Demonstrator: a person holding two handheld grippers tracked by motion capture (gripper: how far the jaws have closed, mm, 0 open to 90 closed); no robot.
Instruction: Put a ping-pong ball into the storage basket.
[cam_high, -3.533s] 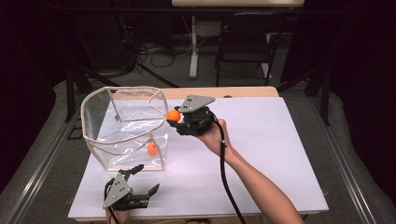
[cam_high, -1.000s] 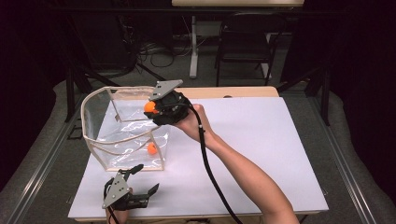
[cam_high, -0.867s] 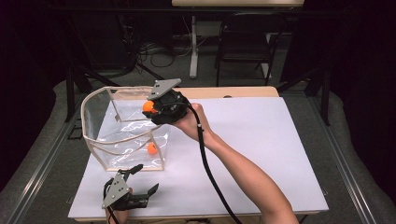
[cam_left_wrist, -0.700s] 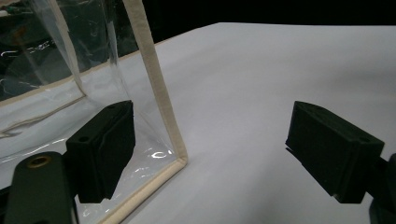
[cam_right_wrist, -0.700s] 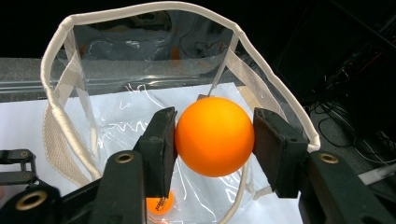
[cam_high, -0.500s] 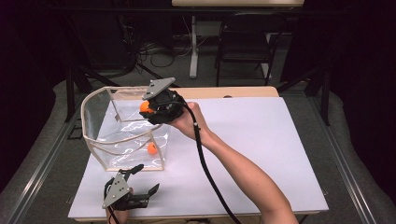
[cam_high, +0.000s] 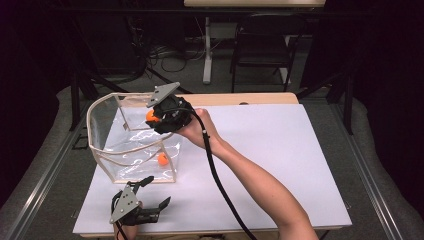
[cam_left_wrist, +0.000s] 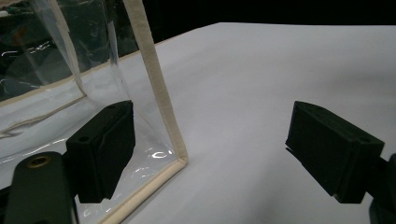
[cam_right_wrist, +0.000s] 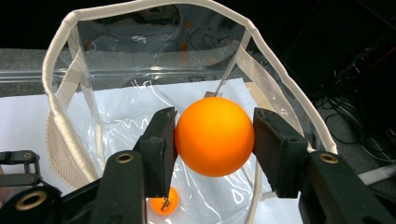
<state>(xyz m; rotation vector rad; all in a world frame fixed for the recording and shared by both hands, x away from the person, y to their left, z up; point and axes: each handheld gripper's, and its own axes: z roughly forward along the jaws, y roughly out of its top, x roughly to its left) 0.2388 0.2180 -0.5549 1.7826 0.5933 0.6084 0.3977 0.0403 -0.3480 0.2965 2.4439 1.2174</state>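
Right gripper view has an orange ball (cam_right_wrist: 215, 136) clamped between the right tool's (cam_right_wrist: 214, 140) two black jaws, held above the open mouth of a clear bag (cam_right_wrist: 56, 121) with cream trim. A second ball (cam_right_wrist: 163, 204) lies on the bag's floor, below and apart from the held one. High view puts the bag (cam_high: 107, 131) by the table's (cam_high: 280, 145) left edge, toward the far corner, with the held ball (cam_high: 151, 116) over its far right rim and the second ball (cam_high: 163, 159) inside near its near right corner. The right forearm reaches in from the near edge. The left tool (cam_high: 148, 197) rests near the near-left corner, jaws wide with nothing between them, just short of the bag's near corner seam (cam_left_wrist: 156, 88).
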